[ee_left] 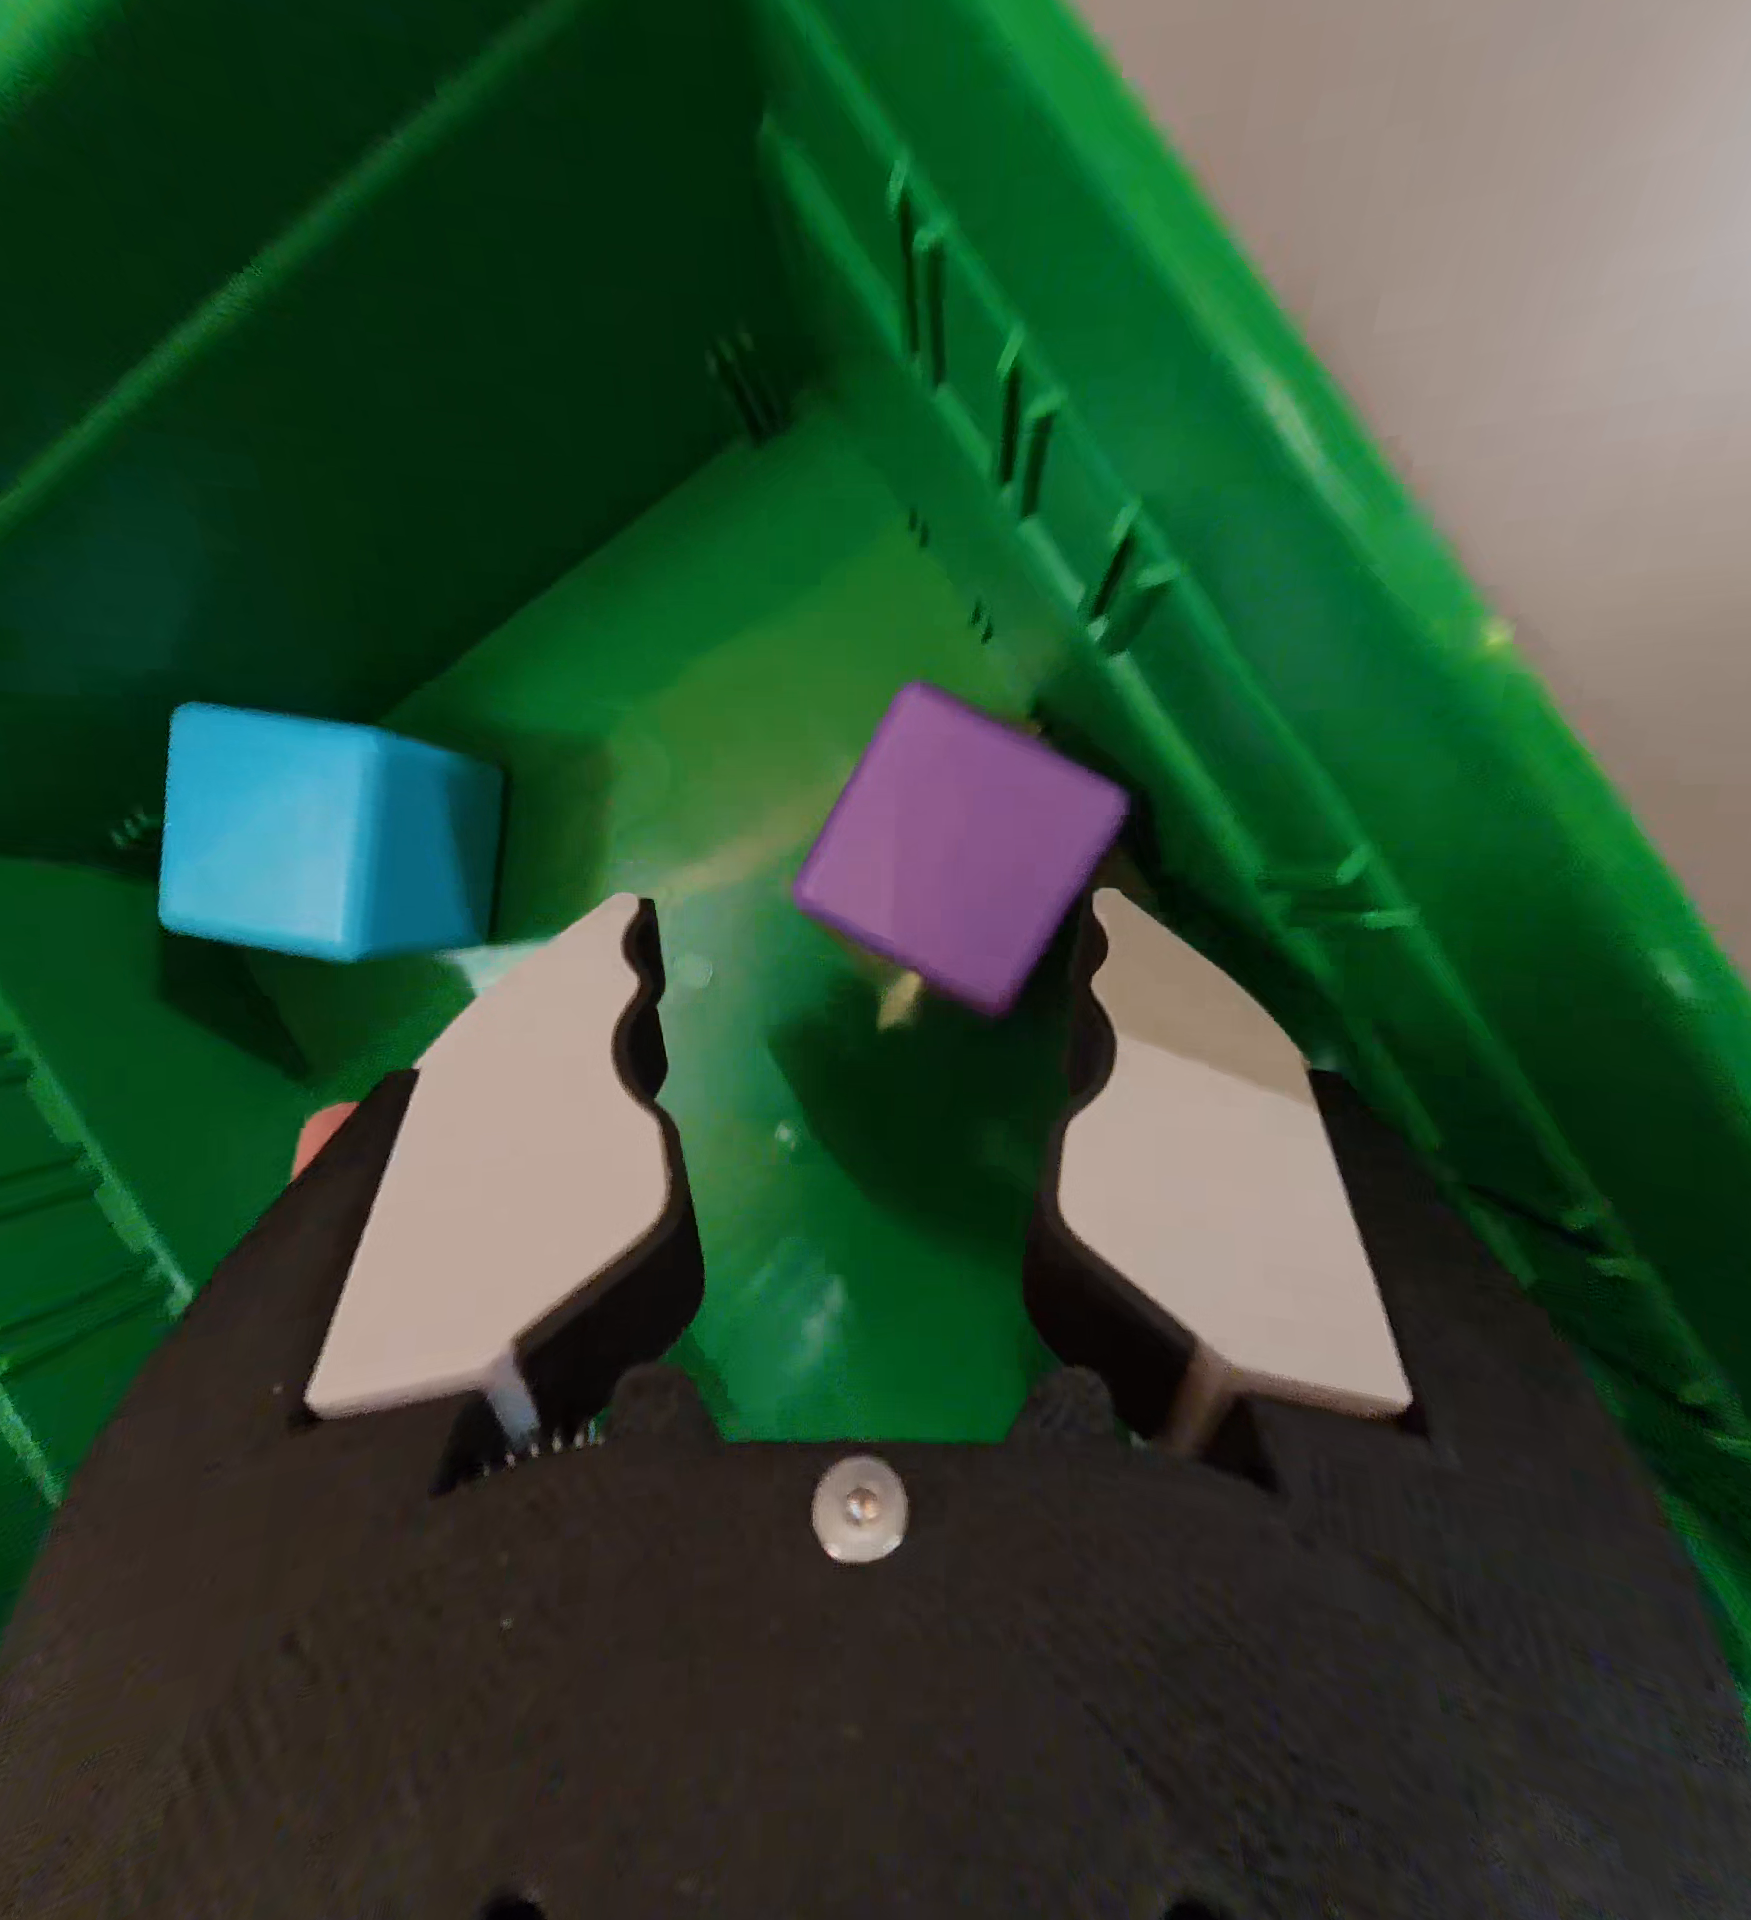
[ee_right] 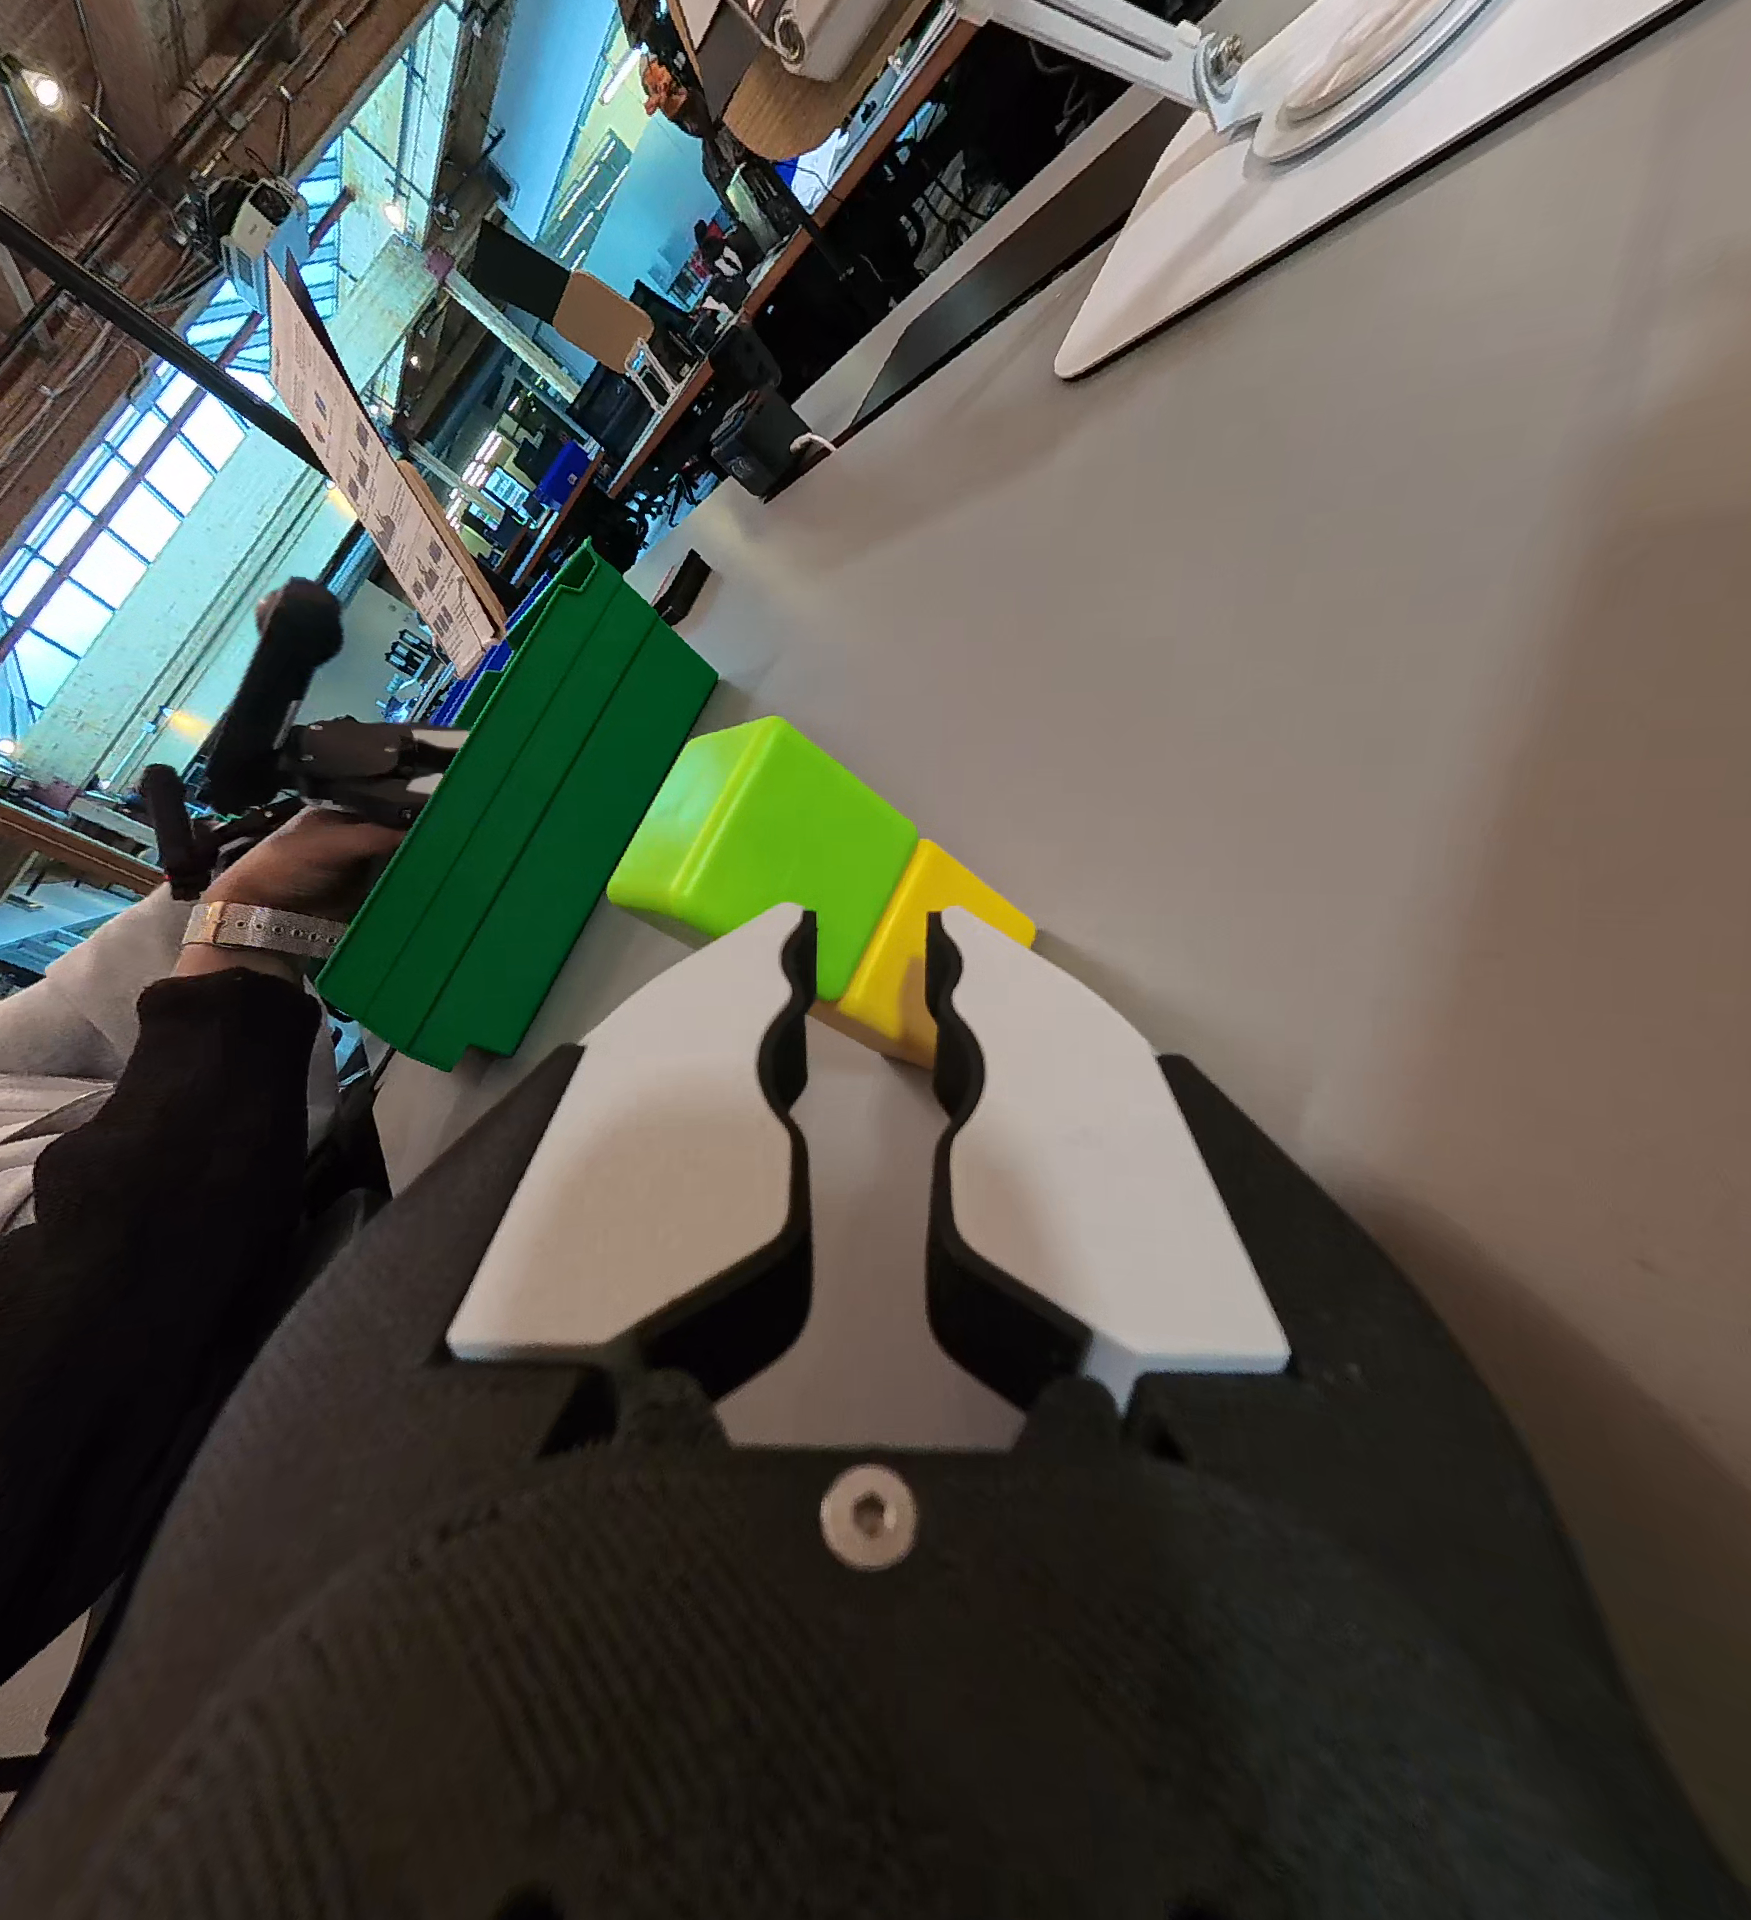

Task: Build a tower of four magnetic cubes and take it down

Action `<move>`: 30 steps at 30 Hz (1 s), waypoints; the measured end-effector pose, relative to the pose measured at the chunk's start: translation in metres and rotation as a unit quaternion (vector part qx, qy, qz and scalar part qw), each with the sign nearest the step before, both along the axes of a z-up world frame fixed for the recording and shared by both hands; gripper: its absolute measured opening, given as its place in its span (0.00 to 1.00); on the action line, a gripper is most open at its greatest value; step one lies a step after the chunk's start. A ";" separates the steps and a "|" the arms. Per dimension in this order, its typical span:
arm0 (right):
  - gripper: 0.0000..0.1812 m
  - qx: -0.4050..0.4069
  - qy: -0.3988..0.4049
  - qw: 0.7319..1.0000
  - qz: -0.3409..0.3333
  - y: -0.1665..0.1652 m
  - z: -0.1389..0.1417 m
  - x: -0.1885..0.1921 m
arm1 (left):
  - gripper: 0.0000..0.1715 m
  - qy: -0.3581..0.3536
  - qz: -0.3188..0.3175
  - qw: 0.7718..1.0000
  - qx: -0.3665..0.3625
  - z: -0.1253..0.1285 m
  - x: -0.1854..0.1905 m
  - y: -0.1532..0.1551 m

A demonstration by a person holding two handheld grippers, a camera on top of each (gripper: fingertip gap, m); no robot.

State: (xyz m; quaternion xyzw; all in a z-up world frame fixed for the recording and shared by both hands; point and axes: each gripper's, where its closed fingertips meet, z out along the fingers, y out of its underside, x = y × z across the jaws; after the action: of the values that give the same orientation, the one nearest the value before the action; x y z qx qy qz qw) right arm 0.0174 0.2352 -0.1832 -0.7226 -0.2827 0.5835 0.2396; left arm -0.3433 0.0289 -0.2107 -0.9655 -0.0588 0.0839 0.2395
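Left gripper hangs jaws apart inside green bin, empty, purple cube just ahead by bin wall, which may snag a finger; right gripper, narrowly parted, nears yellow cube outside bin.

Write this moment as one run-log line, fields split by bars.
left gripper: open, in green bin | purple cube nearest, blue cube beside | right gripper: open, before yellow cube, lime cube
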 end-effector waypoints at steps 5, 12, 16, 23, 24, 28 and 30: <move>0.11 -0.008 0.003 1.000 -0.002 0.002 0.000 0.001 | 0.42 -0.011 0.054 0.997 -0.050 -0.010 -0.012 -0.025; 0.11 -0.010 0.003 1.000 -0.002 0.002 0.000 0.001 | 0.40 -0.016 0.089 0.995 -0.030 0.001 -0.020 -0.031; 0.11 -0.011 0.003 1.000 -0.002 0.002 -0.001 0.001 | 0.41 -0.062 0.062 0.996 0.034 0.016 -0.001 -0.009; 0.11 -0.012 0.003 1.000 -0.003 0.002 -0.001 0.001 | 0.41 -0.148 0.131 0.979 0.051 0.003 0.003 0.005; 0.11 -0.013 0.003 1.000 -0.003 0.002 -0.001 0.001 | 0.43 -0.148 0.138 0.979 0.039 -0.002 0.002 0.002; 0.11 -0.016 0.004 1.000 -0.004 0.003 -0.001 0.001 | 0.40 -0.156 0.167 0.973 0.042 -0.003 -0.004 -0.002; 0.11 -0.016 0.005 1.000 -0.004 0.003 -0.001 0.001 | 0.29 -0.145 0.181 0.972 0.043 0.000 -0.011 -0.007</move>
State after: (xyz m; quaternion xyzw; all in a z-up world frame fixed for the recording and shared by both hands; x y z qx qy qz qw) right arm 0.0185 0.2379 -0.1839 -0.7248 -0.2692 0.5903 0.2318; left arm -0.3542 0.0216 -0.2103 -0.9293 -0.2704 -0.0181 0.2510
